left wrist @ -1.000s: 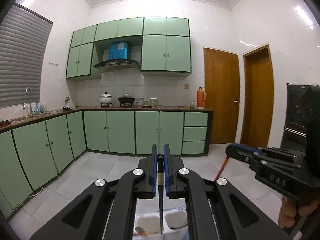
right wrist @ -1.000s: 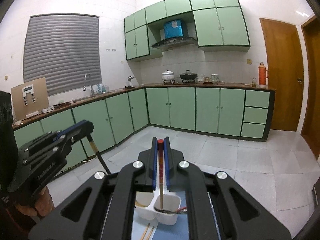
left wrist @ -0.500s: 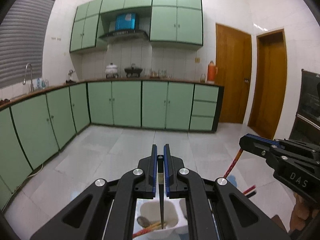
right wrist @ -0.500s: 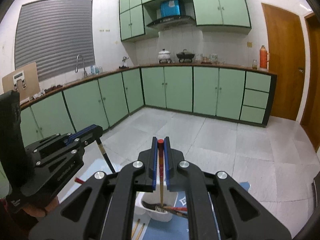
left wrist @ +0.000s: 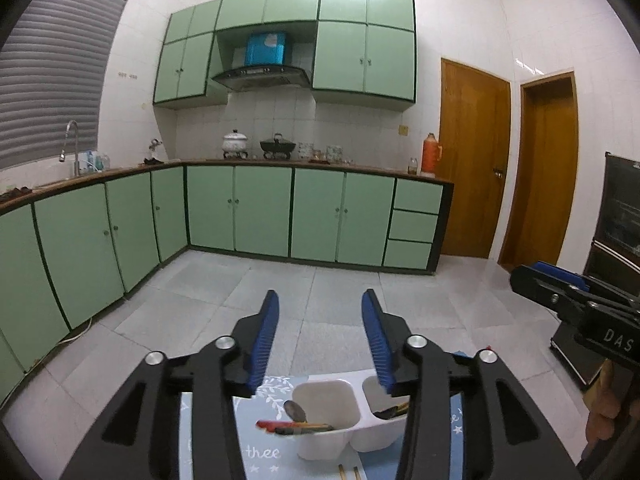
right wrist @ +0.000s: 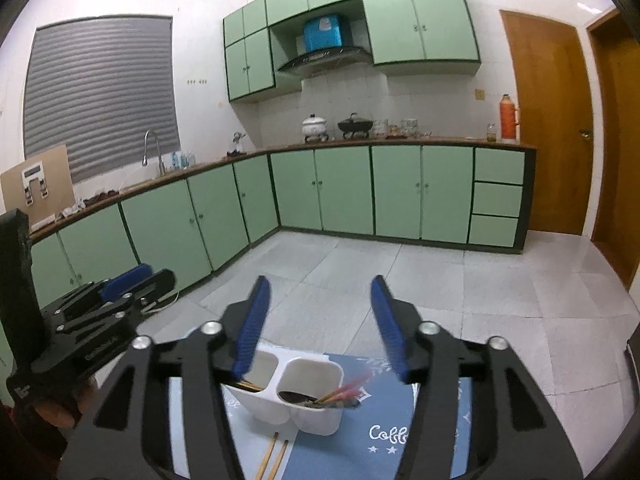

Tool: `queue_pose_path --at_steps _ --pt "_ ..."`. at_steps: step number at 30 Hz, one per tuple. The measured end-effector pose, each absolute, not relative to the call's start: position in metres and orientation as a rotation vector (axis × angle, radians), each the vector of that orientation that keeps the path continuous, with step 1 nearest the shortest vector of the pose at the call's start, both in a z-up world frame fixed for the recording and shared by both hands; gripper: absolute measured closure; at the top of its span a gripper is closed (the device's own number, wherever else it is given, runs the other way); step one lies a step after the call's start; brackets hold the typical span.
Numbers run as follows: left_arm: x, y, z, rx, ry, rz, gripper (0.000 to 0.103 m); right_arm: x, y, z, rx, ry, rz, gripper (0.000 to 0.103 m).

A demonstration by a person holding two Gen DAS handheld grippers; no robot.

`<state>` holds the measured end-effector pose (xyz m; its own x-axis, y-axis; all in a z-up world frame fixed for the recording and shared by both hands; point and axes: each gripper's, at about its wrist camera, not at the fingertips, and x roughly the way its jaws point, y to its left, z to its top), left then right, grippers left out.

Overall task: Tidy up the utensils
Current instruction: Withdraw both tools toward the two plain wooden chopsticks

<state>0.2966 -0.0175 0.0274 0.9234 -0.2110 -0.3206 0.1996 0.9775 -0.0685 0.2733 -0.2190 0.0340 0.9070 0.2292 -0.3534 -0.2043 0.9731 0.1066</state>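
Observation:
A white two-compartment utensil holder (left wrist: pixel 325 412) (right wrist: pixel 304 380) stands on a blue patterned mat (left wrist: pixel 256 448) (right wrist: pixel 384 432). In the left wrist view its left cup holds a metal spoon (left wrist: pixel 295 410) and red-tipped chopsticks (left wrist: pixel 294 427); the right cup holds dark utensils. In the right wrist view red chopsticks (right wrist: pixel 344 392) lean out of the right cup. A pair of wooden chopsticks (right wrist: pixel 274 456) lies on the mat in front. My left gripper (left wrist: pixel 319 344) is open and empty above the holder. My right gripper (right wrist: pixel 320 328) is open and empty above it.
Green kitchen cabinets (left wrist: pixel 260 212) run along the far and left walls with pots on the counter. Wooden doors (left wrist: pixel 472 160) stand at the right. A dark appliance (left wrist: pixel 616 232) is at the far right. The tiled floor (right wrist: pixel 440 280) lies beyond the mat.
Both grippers were shut on a chopstick each above the holder; now both have opened and the chopsticks have dropped into the holder's cups.

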Motion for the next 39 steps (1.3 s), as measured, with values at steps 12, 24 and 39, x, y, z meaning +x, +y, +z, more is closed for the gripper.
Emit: queue_pose_path --at_steps 12,24,39 --pt "0.222 -0.011 0.022 -0.032 0.313 -0.204 0.025 0.189 -0.232 0.016 0.105 0.329 0.179 0.009" --pt "0.164 0.011 -0.051 -0.083 0.461 -0.174 0.019 0.134 -0.22 -0.06 0.124 0.484 0.152 0.007" --pt "0.117 0.016 -0.134 0.009 0.604 -0.148 0.019 0.091 -0.185 -0.159 0.078 0.647 0.147 0.007"
